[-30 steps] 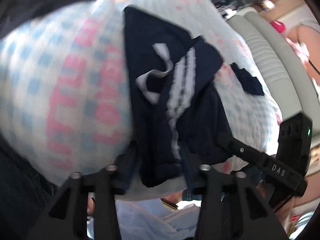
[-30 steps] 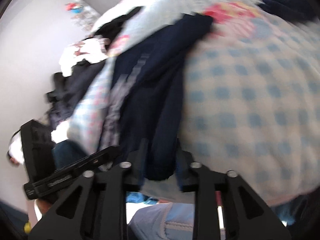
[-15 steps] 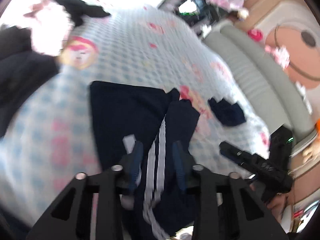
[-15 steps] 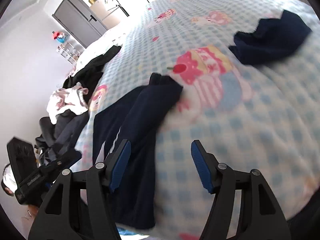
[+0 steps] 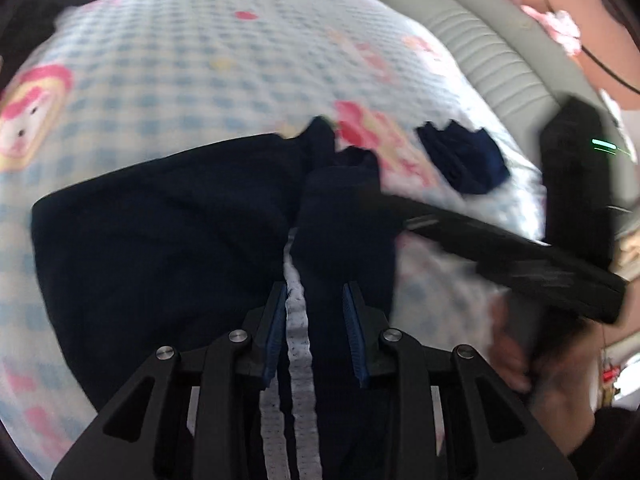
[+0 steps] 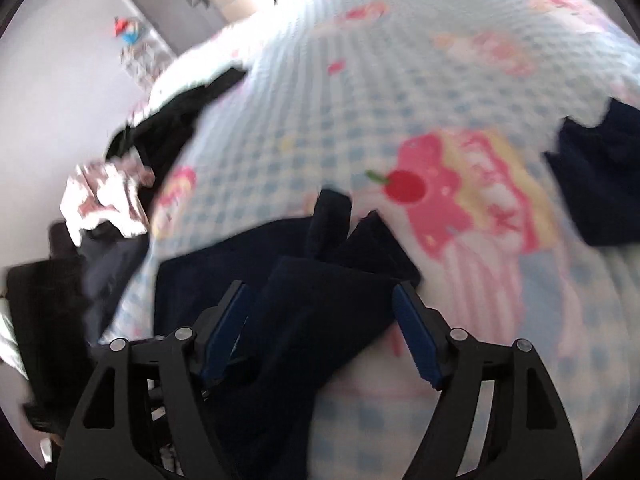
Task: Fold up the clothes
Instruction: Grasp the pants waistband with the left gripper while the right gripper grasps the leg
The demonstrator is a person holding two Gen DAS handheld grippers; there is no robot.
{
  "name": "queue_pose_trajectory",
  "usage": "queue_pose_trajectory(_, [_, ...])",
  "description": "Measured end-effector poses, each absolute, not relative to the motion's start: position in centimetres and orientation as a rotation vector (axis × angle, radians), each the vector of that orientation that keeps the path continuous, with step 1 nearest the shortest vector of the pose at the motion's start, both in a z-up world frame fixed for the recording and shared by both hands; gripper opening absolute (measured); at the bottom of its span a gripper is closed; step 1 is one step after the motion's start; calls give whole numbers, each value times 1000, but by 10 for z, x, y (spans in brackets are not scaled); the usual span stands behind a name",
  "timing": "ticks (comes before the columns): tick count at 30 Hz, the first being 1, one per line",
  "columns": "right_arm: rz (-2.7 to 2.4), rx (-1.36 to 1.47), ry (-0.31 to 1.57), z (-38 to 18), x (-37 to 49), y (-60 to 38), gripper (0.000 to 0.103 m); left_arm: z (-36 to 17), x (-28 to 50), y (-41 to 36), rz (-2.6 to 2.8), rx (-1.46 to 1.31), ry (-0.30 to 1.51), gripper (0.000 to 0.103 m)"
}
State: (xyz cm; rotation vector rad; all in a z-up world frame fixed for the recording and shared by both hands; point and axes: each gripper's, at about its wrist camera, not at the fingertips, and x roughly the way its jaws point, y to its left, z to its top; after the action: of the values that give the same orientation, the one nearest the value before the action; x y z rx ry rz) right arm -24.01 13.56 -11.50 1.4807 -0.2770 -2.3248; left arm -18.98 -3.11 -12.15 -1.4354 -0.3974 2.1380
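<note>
Spread over navy white-striped fabric trousers (image 5: 168, 232) on the checked bed (image 5: 168, 64): left tongs (image 5: 315, 334) and right tongs (image 6: 320, 332), poised to fold.

Navy garment (image 5: 168, 240) — matt cloth; bedspread (image 5: 180, 60) — seemingly waffle-textured cotton; gripper pads (image 6: 416, 332) ribbed.

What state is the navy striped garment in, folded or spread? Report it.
Partly folded. The navy garment lies on the checked bedspread, one striped section doubled over beside the flat panel; both grippers are open above it.
</note>
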Motion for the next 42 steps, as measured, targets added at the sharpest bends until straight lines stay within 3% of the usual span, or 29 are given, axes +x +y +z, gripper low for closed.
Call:
queue_pose_trajectory(1, [-2314, 1503, -266, -121, -242, 136, 50, -119, -190, -29, 2135, -1418, -387, 29])
queue_pose_trajectory(3, [-2322, 1489, -233, -126, -238, 140, 32, -114, -193, -28, 2154, -1409, -364, 29])
queue_pose_trajectory(6, [-2361, 1455, -206, -126, -225, 153, 20, -118, -204, -31, 2171, -1437, -401, 29])
queue_pose_trajectory(15, [-2396, 1464, -308, -133, -198, 191, 19, -129, -221, 2, 2080, -1439, -395, 29])
queue_pose_trajectory(19, [-2403, 1423, -320, -127, -193, 196, 19, -131, -221, 13, 1986, -1411, -445, 48])
queue_pose_trajectory(21, [-2403, 1411, -335, -126, -192, 199, 19, -133, -219, 19, 1996, -1425, -412, 43])
queue_pose_trajectory(22, [-2398, 1406, -356, -126, -191, 200, 22, -133, -218, 21, 2015, -1428, -384, 33])
queue_pose_trajectory(23, [-2391, 1398, -388, -125, -191, 203, 26, -130, -215, 19, 2050, -1412, -376, 12])
queue_pose_trajectory(27, [-2363, 1357, -502, -117, -190, 209, 43, -107, -199, -6, 2195, -1295, -446, 8])
queue_pose_trajectory(31, [-2374, 1316, -488, -107, -196, 205, 50, -82, -179, -58, 2393, -1196, -565, 7])
queue_pose_trajectory(37, [-2375, 1379, -409, -117, -228, 185, 50, -106, -180, -133, 2608, -1334, -703, 7])
queue_pose_trajectory(42, [-2423, 1408, -333, -119, -266, 170, 50, -129, -187, -152, 2523, -1378, -810, 11])
